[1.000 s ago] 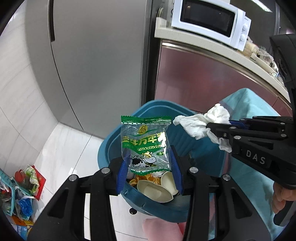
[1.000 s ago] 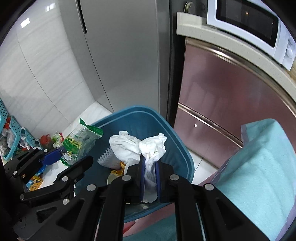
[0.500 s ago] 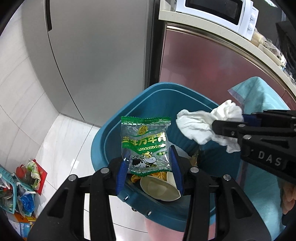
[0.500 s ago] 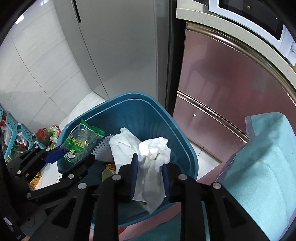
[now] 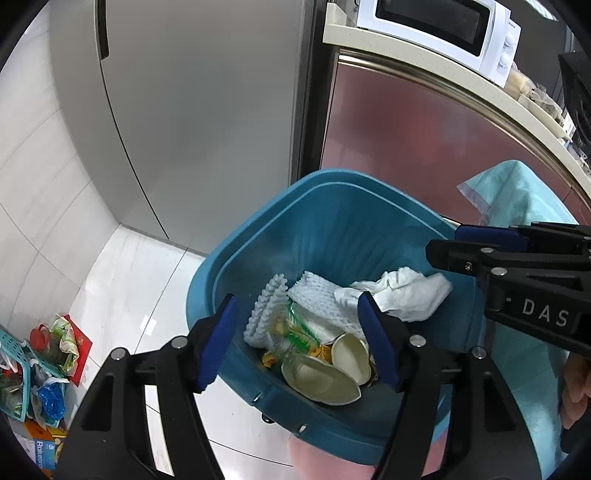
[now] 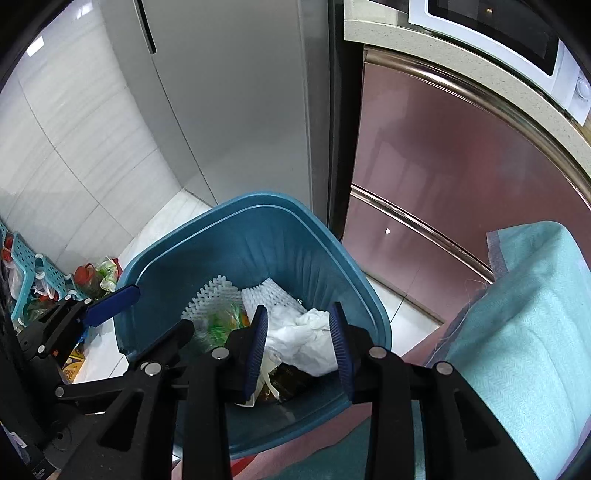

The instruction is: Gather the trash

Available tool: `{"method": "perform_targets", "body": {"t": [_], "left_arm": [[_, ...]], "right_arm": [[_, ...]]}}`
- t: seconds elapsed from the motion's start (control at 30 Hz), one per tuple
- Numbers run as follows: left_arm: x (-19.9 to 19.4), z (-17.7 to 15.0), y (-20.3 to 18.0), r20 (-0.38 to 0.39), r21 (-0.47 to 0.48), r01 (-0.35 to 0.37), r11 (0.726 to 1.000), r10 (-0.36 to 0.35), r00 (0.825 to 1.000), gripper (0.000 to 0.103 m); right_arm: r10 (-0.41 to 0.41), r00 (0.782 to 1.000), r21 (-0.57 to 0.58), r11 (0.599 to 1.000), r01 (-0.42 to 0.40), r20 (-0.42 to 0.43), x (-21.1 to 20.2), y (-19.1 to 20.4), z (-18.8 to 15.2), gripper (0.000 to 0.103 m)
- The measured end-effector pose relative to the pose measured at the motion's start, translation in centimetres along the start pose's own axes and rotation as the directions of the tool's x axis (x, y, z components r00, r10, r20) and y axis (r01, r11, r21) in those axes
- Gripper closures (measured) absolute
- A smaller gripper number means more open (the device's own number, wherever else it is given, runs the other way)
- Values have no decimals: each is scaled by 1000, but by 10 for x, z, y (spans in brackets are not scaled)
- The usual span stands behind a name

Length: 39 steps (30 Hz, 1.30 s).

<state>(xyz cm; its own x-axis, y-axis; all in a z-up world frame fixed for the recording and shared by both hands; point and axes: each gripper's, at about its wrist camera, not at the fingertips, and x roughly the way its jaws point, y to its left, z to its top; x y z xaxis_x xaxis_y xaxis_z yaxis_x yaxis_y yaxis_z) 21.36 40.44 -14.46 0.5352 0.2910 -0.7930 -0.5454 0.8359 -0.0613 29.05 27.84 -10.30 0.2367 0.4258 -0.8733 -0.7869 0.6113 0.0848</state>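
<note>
Trash in bin [image 5: 332, 229], jaws apart

White capitals reading "DAS" are showing on the black body of the right gripper [image 5: 487, 254], which is reaching in from the right edge of the left wrist view above the blue trash bin [image 5: 332, 206]. At the bottom left of that view, a blue carton [image 5: 40, 448] lying on the floor is displaying white lettering that begins "Rakonr", the rest running out of sight. A green-printed snack wrapper [image 5: 297, 332] is lying inside the bin, but its characters are too blurred to read. Small grey print is sitting at the top right of the microwave [image 5: 443, 29] panel on the far worktop, too tiny to make out.
</note>
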Motion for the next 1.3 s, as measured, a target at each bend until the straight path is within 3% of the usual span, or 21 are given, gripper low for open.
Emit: {"method": "perform_targets", "body": {"t": [0.2,0.27,0.4,0.47,0.53,0.63,0.87,1.0,1.3], "left_arm": [[-8,3,0,20,4,0,1000,0,1000,29],[-12,3,0,28,3,-6,1000,6,1000,22],[-21,4,5,48,-12,-15,1000,15,999,12],[-26,4,7,60,-19,-19,1000,21,998,6],[-32,6,10,69,-26,-27,999,29,997,6],[-42,8,13,87,-33,-29,999,32,996,6],[-76,8,13,159,-40,-39,998,45,986,6],[-101,4,10,216,-42,-43,998,51,975,6],[-156,-10,-22,336,-13,-27,1000,30,941,6]], "right_arm": [[5,1000,10,1000,-5,17,-5,-2,1,69],[8,1000,17,1000,-9,28,-7,-3,0,61],[-6,998,37,999,4,64,-16,-5,1,33],[-12,996,50,999,8,84,-22,-6,1,26],[-20,994,62,998,13,109,-30,-9,1,14],[-23,990,77,997,12,139,-41,-11,0,7],[-48,975,71,997,34,216,-73,-13,-10,7],[-75,955,74,996,56,286,-103,-18,-23,7],[-164,888,102,986,133,429,-178,-35,-66,7]]}}
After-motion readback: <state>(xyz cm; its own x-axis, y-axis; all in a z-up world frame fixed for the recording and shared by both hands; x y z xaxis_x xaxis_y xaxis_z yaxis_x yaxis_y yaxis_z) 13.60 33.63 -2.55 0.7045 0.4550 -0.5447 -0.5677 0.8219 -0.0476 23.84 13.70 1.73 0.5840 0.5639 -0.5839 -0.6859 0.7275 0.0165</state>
